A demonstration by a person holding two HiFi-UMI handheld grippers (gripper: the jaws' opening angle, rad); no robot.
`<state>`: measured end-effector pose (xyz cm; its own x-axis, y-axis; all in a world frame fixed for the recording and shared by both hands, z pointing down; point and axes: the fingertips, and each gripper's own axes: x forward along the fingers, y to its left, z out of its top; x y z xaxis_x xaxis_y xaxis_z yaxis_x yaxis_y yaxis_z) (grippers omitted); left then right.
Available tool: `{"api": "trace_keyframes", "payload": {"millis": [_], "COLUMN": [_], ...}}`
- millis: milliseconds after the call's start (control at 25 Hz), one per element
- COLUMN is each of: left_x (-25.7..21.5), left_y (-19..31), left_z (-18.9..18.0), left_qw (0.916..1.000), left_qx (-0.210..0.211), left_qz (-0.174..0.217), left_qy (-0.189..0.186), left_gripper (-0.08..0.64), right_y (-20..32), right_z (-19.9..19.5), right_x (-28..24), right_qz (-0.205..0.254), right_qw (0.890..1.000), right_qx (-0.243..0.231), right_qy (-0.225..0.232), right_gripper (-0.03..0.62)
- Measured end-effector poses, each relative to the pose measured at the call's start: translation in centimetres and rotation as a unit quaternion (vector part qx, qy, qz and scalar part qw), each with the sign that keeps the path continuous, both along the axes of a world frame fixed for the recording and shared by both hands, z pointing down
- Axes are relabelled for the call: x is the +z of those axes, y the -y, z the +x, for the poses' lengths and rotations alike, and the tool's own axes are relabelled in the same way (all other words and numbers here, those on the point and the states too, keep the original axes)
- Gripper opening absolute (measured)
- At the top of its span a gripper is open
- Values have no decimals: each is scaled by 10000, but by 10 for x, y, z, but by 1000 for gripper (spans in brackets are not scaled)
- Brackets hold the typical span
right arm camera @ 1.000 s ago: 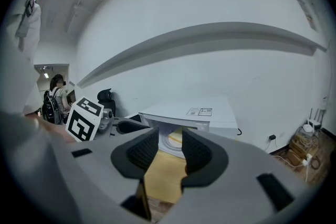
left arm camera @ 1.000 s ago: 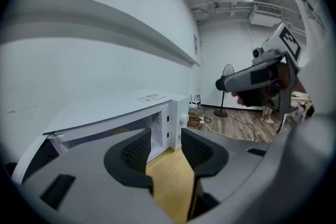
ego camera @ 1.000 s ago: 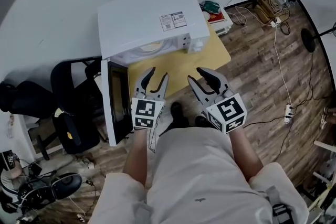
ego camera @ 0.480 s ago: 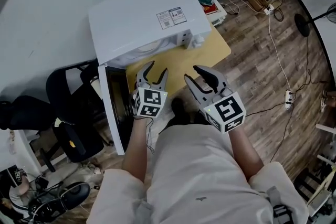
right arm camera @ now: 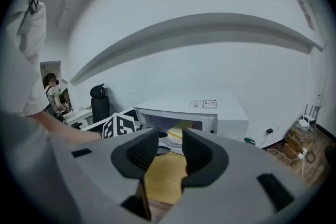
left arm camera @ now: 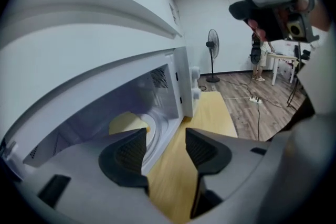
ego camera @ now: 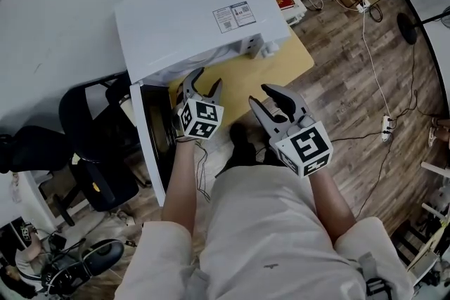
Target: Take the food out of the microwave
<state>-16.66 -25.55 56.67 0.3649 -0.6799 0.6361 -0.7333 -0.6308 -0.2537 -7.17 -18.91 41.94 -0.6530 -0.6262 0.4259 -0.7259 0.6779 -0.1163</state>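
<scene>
A white microwave point(ego camera: 190, 17) stands on a yellow table point(ego camera: 260, 77) with its door point(ego camera: 151, 144) swung open to the left. Inside, yellow food point(left arm camera: 126, 123) lies on the white turntable plate; the right gripper view also shows the food point(right arm camera: 181, 131). My left gripper point(ego camera: 200, 84) is just in front of the open cavity, pointing down into it. Its jaws are opening and nothing is between them point(left arm camera: 165, 147). My right gripper point(ego camera: 271, 98) hovers over the table, further back from the microwave, its jaws apart and empty point(right arm camera: 169, 147).
A black chair point(ego camera: 91, 123) stands left of the open door. Cables and a power strip point(ego camera: 385, 128) lie on the wooden floor at the right. Small items point(ego camera: 285, 0) sit behind the microwave. A standing fan point(left arm camera: 211, 52) and a person point(left arm camera: 257, 55) are far off.
My left gripper has moved forward and down to the mouth of the open microwave and rolled a little. The right gripper has stayed almost where it was.
</scene>
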Motion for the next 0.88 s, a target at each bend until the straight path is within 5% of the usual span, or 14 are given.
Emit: {"api": "trace_keyframes", "payload": {"millis": [880], "left_x": [69], "left_y": [45], "left_z": [-21], "left_qw": [9882], "left_qx": [617], "left_qz": [-87], "left_qy": [1399], "left_gripper": [249], "right_y": [-2], "right_z": [6], "right_x": [21], "right_qz": [-257], "right_qw": [9996], "right_qx": [53], "right_qy": [-74], "right_gripper": [126]}}
